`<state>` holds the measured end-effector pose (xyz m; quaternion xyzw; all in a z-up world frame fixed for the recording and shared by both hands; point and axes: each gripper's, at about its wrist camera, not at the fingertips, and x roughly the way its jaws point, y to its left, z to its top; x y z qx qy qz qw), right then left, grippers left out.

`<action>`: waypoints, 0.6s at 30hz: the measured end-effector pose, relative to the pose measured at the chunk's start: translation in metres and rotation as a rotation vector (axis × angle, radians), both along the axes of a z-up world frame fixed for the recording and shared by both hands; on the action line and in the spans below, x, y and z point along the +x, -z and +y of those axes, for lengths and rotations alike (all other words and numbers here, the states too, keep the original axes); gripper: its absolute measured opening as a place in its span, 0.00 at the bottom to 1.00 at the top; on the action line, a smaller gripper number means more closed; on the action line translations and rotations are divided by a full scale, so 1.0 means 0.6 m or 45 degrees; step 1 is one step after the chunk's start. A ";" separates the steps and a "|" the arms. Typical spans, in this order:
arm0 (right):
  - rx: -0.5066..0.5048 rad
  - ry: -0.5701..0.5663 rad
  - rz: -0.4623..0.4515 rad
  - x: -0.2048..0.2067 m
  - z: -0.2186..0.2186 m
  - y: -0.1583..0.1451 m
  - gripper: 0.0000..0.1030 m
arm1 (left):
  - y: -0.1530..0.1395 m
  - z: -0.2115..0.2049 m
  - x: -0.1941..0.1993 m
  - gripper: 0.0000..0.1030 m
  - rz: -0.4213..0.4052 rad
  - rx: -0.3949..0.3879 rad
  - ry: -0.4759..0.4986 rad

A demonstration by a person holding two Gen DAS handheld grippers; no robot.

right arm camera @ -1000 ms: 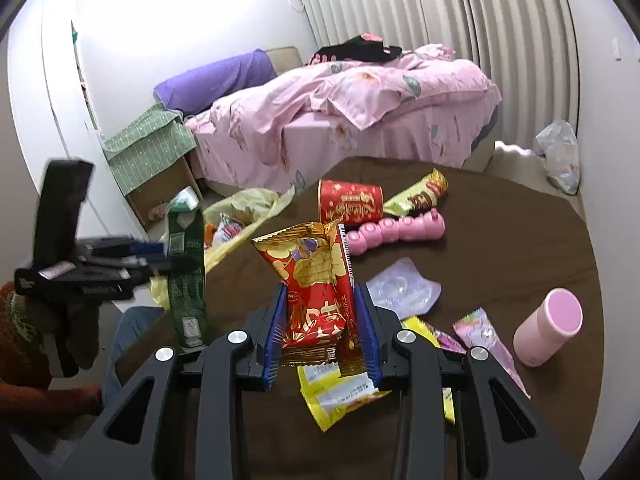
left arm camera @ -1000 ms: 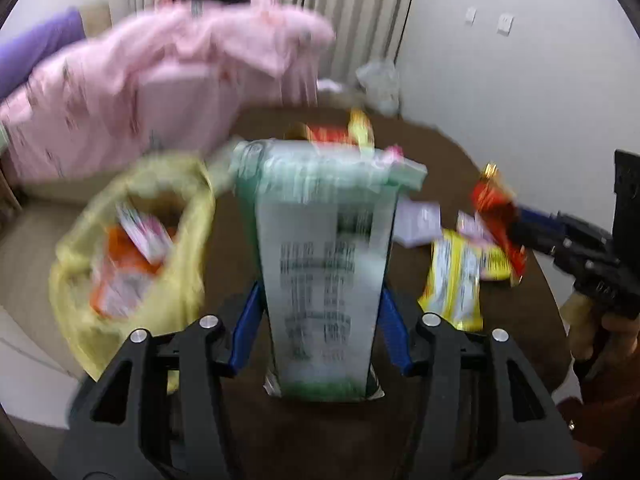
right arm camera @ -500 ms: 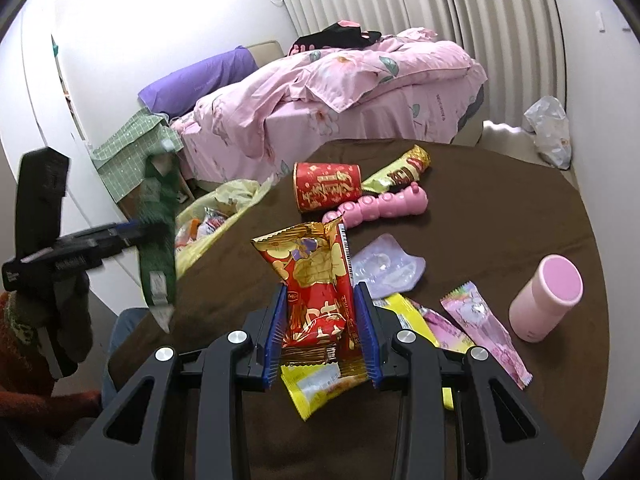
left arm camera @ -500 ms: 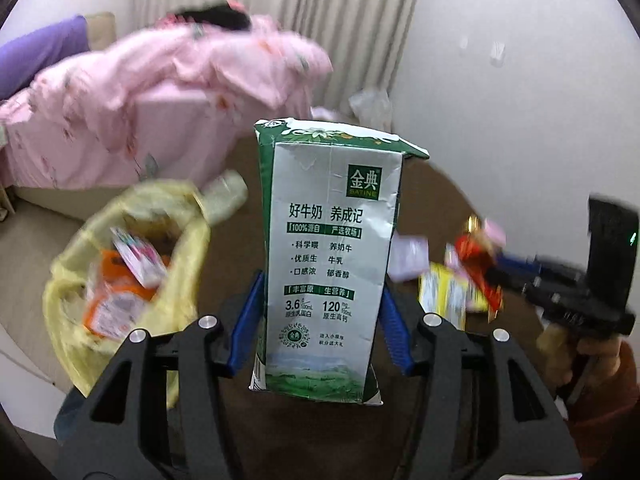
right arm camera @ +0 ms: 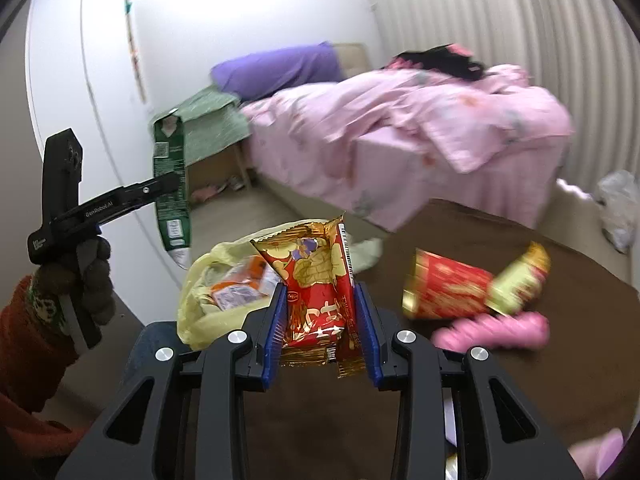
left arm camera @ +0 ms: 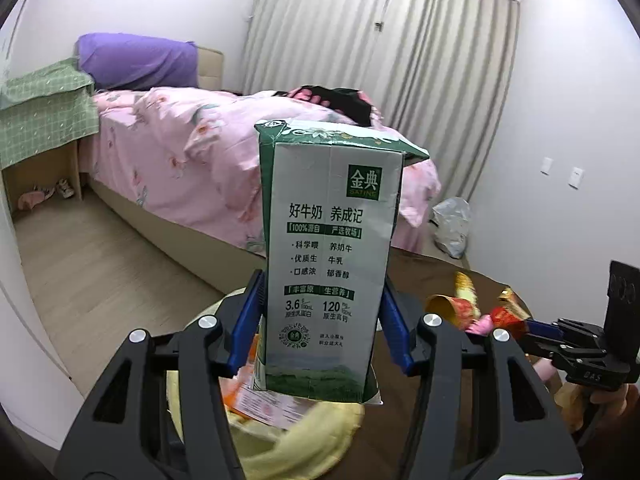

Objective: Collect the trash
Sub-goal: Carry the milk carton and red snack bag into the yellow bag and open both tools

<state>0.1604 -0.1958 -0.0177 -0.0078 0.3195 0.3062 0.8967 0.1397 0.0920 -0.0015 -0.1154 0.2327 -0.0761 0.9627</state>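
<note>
My left gripper (left arm camera: 322,326) is shut on an upright green-and-white milk carton (left arm camera: 330,260), held above the open yellow trash bag (left arm camera: 304,436) at the table's edge. In the right wrist view that carton (right arm camera: 170,184) hangs at the left in the left gripper (right arm camera: 160,188), above and left of the bag (right arm camera: 204,312). My right gripper (right arm camera: 320,320) is shut on a red-and-gold snack bag (right arm camera: 316,284), just in front of the yellow bag's mouth. In the left wrist view the right gripper (left arm camera: 524,326) shows at the right edge with that snack bag (left arm camera: 506,312).
On the brown round table (right arm camera: 480,392) lie a red paper cup (right arm camera: 448,290), a gold-and-red wrapper (right arm camera: 520,276), a pink ridged toy (right arm camera: 492,330) and a pink cup (right arm camera: 600,456). A pink-covered bed (right arm camera: 400,136) stands beyond. A white plastic bag (left arm camera: 450,226) lies on the floor.
Both grippers swung left toward the yellow bag. The carton rose and now hangs over the bag's mouth; the snack bag came from mid-table to the bag's near side. Both grips held.
</note>
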 end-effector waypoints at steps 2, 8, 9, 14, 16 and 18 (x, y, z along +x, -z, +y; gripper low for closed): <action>-0.010 -0.058 0.025 0.037 0.043 0.010 0.31 | 0.019 0.016 0.014 0.50 0.010 -0.038 -0.015; 0.011 -0.100 0.092 0.129 0.118 0.030 0.31 | 0.092 0.032 0.061 0.50 0.015 -0.117 -0.022; 0.021 -0.106 0.104 0.144 0.127 0.034 0.31 | 0.106 0.032 0.070 0.50 0.036 -0.112 -0.018; -0.004 -0.131 0.179 0.204 0.169 0.062 0.31 | 0.197 0.023 0.105 0.49 0.303 -0.062 0.074; -0.017 -0.140 0.197 0.217 0.178 0.073 0.31 | 0.223 0.017 0.110 0.49 0.411 -0.034 0.137; -0.032 -0.155 0.221 0.231 0.192 0.085 0.31 | 0.235 0.015 0.114 0.49 0.470 -0.007 0.157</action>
